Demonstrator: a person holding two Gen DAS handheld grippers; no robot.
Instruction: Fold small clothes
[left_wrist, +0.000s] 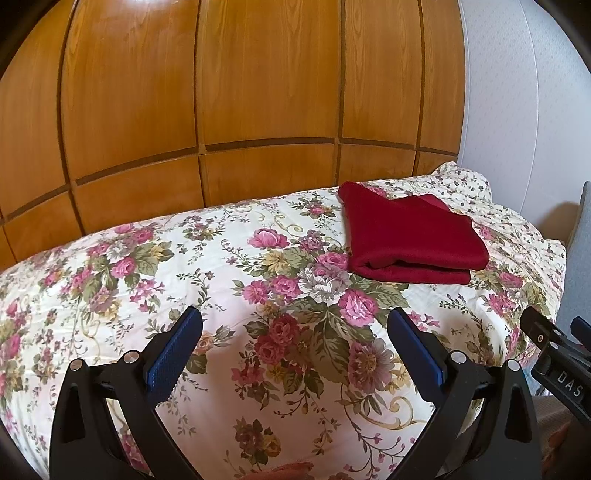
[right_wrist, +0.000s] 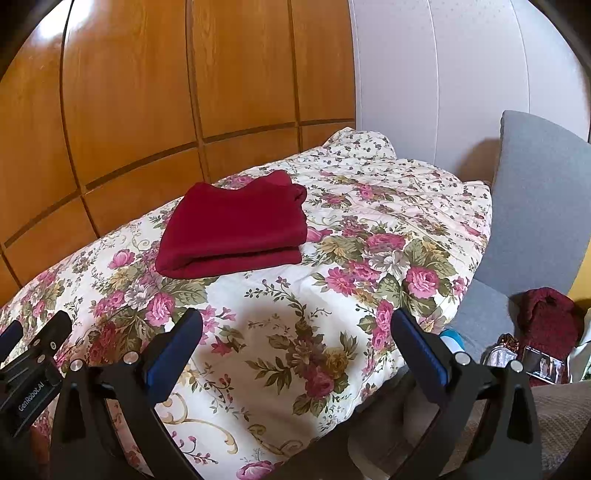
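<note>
- Hovered wide open and empty over the floral quilt (left_wrist: 229, 266): left gripper (left_wrist: 295, 325), blue pads (left_wrist: 173, 354) spread apart.
- Likewise gaped, holding nothing: right gripper (right_wrist: 297, 328), above the quilt's near edge.
- Lay folded farther back on the quilt, well clear of both: dark red garment (right_wrist: 236, 229).
- Stood behind: wooden panelling (left_wrist: 258, 81); beside the bed, grey chair (right_wrist: 535, 206).

Floral quilt (left_wrist: 229, 266); wooden panelling (left_wrist: 258, 92)
</note>
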